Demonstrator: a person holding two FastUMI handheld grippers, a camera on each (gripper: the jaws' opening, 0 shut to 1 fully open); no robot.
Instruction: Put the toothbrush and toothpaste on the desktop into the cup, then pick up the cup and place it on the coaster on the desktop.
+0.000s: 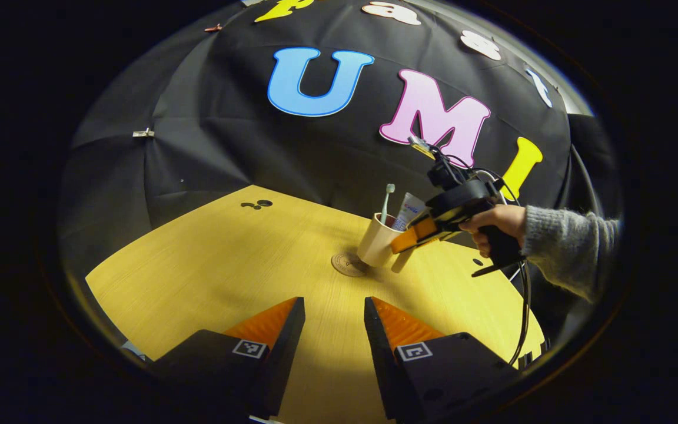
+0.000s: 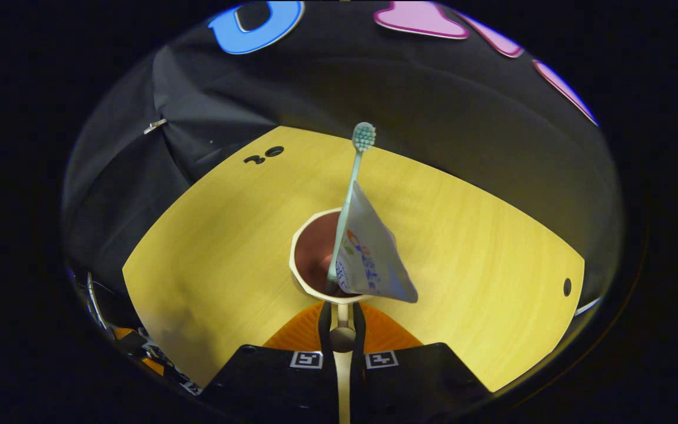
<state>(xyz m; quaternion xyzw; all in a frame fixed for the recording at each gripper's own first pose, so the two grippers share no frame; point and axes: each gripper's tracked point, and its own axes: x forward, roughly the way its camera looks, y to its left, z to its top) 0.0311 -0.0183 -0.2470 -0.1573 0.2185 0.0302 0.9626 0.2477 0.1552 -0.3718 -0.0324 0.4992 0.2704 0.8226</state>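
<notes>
Toothpaste tube (image 2: 374, 259): coloured print runs along its side in the right gripper view, red, blue and some green, too warped and blurred to read as words.
Toothpaste tube, left gripper view (image 1: 408, 210): a red and blue patch of print, too small to read.
Coaster (image 1: 348, 264): a faint round stamp or engraving in its middle, not legible.
Left hand-held gripper (image 1: 334, 321): a square black-and-white coded marker on each finger block; a pattern, no letters or numbers.
Right hand-held gripper (image 2: 342, 315): two like square coded markers side by side at the finger bases; no readable text.
</notes>
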